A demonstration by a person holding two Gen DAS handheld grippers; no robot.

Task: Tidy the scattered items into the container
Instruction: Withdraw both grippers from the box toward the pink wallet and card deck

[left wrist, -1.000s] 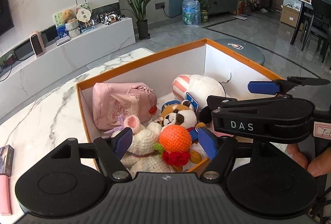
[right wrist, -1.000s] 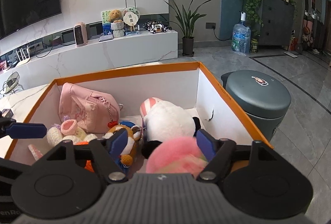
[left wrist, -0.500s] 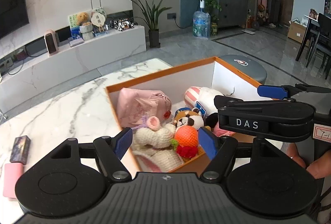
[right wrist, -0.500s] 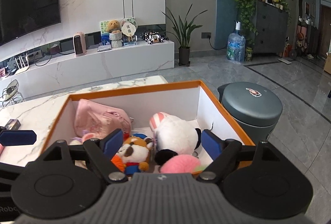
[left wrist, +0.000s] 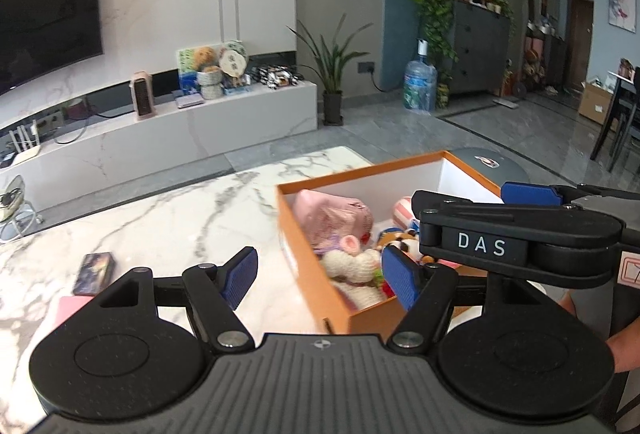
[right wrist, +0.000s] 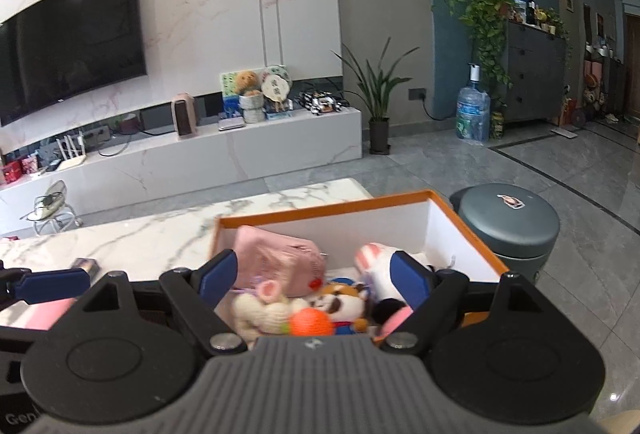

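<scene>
Left wrist view: left gripper [left wrist: 318,276] is hanging released, jaws spread wide with nothing between the pads, over the near corner of the orange box [left wrist: 316,274]. Soft toys are sitting inside the box. Two items are still lying out on the marble table [left wrist: 160,218], well left of the box: a small dark card box [left wrist: 94,272] and, just beside it, a pink flat item [left wrist: 68,308] half hidden by the gripper body. Judging the card box as light, stiff and slick-faced; I'd be pinching it across the short sides. Can't tell what the pink item is, so not guessing its feel.

Right wrist view: right gripper [right wrist: 314,278] is also released and empty, jaws wide, above the toys. Pink pouch [right wrist: 276,262], cream knit toy [right wrist: 260,308] and orange ball [right wrist: 311,322] are resting inside the box; all look light and squashy, forgiving to grip anywhere.
</scene>
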